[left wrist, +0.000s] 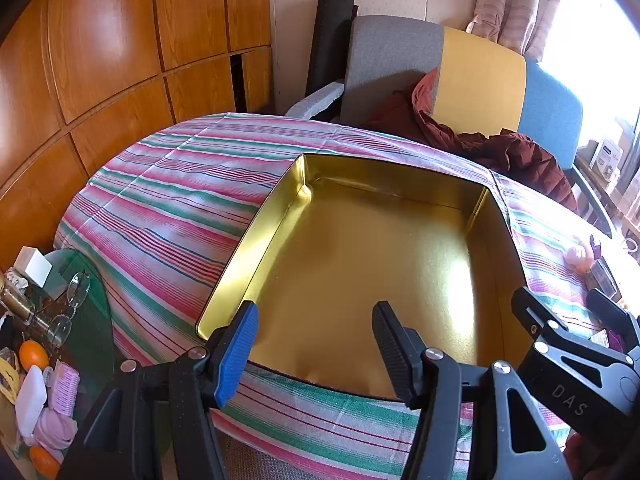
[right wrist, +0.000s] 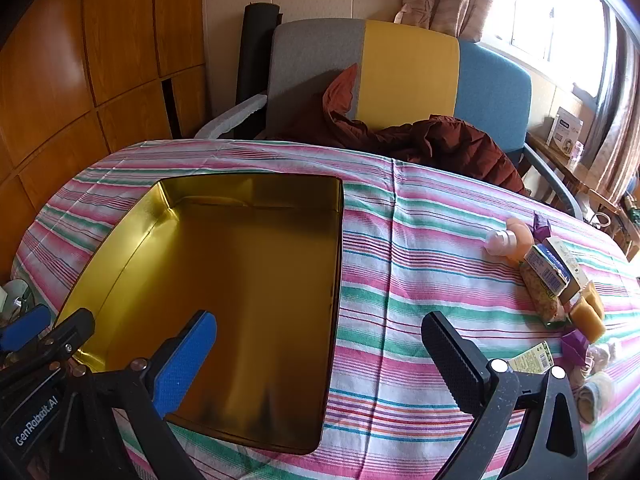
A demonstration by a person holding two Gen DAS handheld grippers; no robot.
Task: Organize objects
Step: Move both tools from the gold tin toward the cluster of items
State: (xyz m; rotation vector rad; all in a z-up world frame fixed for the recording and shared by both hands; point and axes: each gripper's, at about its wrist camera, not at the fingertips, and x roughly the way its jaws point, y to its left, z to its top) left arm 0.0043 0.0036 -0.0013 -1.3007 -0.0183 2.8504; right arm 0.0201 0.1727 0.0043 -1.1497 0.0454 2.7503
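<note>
An open gold tin box (left wrist: 360, 248) lies empty on the striped tablecloth; it also shows in the right wrist view (right wrist: 224, 280). My left gripper (left wrist: 316, 320) is open and empty, over the box's near edge. My right gripper (right wrist: 320, 332) is open and empty, over the box's right wall and the cloth beside it. Small items lie in a loose group at the table's right: a pink-capped bottle (right wrist: 506, 240), a blue-labelled packet (right wrist: 546, 270), amber blocks (right wrist: 588, 314) and a purple wrapper (right wrist: 574, 344).
A grey, yellow and blue chair (right wrist: 400, 76) with a dark red jacket (right wrist: 436, 140) stands behind the table. A glass side table (left wrist: 52, 300) at the left holds glasses, oranges and small things. Wooden cabinets (left wrist: 100, 60) line the left wall.
</note>
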